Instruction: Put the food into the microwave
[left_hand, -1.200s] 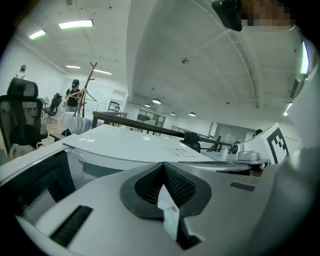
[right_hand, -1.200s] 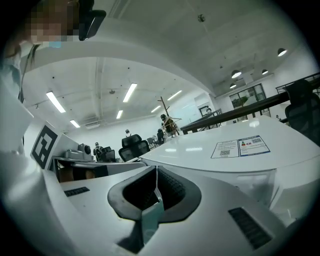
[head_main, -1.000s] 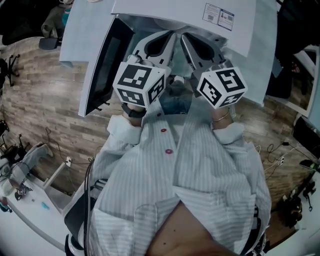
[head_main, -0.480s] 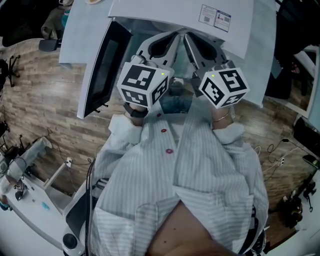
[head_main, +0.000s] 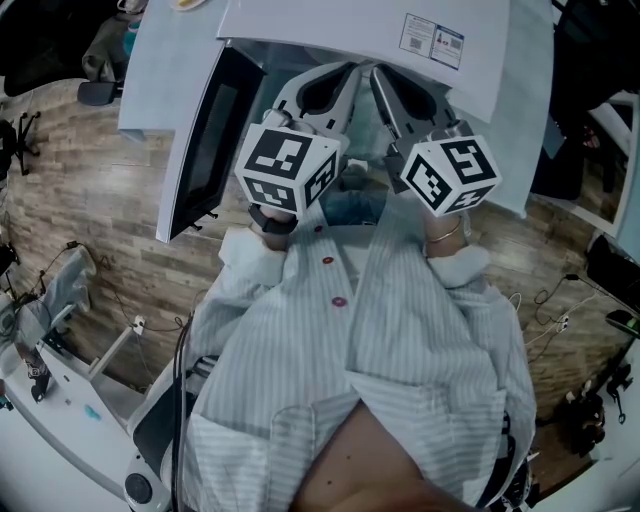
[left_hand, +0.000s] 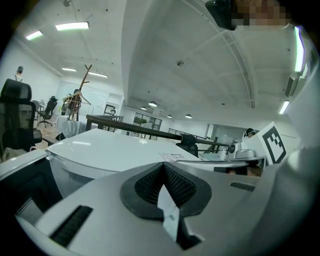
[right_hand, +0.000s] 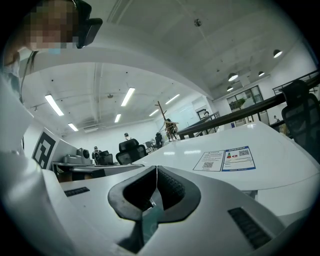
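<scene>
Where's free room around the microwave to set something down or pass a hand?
The microwave top is bare left of its label. The cavity mouth is crowded: left gripper and right gripper, both shut, sit side by side in it. A narrow gap lies between the open door and the left gripper.

Glossy white microwave (head_main: 330, 20) — wood-plank floor (head_main: 80, 190), striped cloth shirt (head_main: 400, 330).

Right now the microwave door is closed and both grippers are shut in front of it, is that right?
Not quite: the door is open, swung out to the left of the microwave, as the head view shows. The left gripper and right gripper are indeed shut in front of it.
</scene>
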